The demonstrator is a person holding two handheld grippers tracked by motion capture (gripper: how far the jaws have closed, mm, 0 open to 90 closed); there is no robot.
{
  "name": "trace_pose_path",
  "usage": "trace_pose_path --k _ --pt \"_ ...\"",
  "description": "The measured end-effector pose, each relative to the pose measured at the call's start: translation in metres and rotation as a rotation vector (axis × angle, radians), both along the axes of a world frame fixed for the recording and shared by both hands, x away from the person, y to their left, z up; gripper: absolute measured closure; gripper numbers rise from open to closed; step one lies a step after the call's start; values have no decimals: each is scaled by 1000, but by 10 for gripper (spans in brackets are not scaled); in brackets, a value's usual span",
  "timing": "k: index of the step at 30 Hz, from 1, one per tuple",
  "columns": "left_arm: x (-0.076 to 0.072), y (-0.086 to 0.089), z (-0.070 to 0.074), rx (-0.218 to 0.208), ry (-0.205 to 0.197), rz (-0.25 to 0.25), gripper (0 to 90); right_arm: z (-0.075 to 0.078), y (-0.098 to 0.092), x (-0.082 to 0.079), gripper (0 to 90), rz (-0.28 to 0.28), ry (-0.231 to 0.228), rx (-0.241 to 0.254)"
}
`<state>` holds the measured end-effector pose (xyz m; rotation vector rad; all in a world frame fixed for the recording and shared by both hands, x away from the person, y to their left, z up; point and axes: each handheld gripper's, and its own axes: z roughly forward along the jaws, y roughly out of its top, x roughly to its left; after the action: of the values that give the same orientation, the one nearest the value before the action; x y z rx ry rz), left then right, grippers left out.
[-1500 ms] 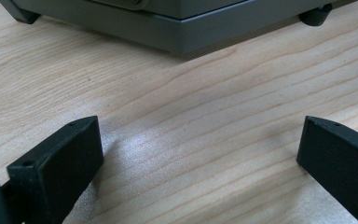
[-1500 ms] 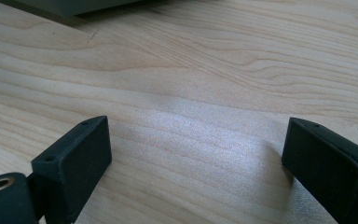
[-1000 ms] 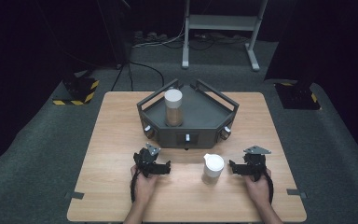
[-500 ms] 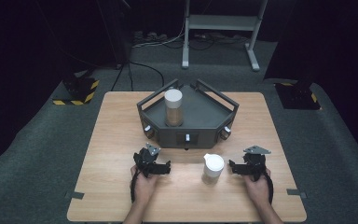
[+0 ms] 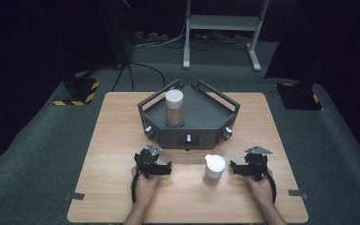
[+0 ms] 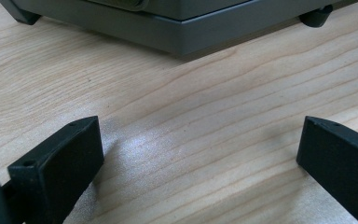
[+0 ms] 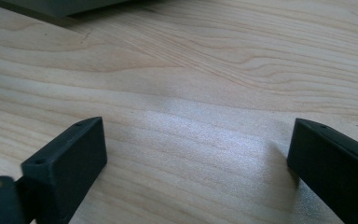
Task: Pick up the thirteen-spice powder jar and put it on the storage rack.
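Wooden table (image 5: 122, 140) bears an upright white-lidded jar (image 5: 213, 169)

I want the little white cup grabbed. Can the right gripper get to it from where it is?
Probably yes. The right gripper is open, with bare table between it and the white cup beside it.

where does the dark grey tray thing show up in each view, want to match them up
High view: the grey tray device sits at the table's centre, toward the far edge, with a tall jar standing in it.
Left gripper view: its base runs along the top edge, beyond the open jaws.
Right gripper view: one corner shows at top left.
Shared landmark: the light wood-grain tabletop, seen under the jaws in both gripper views.
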<state>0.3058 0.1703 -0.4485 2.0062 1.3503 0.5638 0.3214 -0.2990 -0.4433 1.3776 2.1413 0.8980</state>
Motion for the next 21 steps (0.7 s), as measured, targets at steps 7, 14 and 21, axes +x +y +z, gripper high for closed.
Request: trace_pose_path --k 7,14,21 --pt "-1 0 0 0 -1 4 9 0 4 -2 28 -23 -1 -1" --pt "-1 0 0 0 -2 3 10 0 3 -2 27 -20 1 0" --pt "-1 0 0 -1 -2 4 10 -2 -2 -7 38 3 -18 11"
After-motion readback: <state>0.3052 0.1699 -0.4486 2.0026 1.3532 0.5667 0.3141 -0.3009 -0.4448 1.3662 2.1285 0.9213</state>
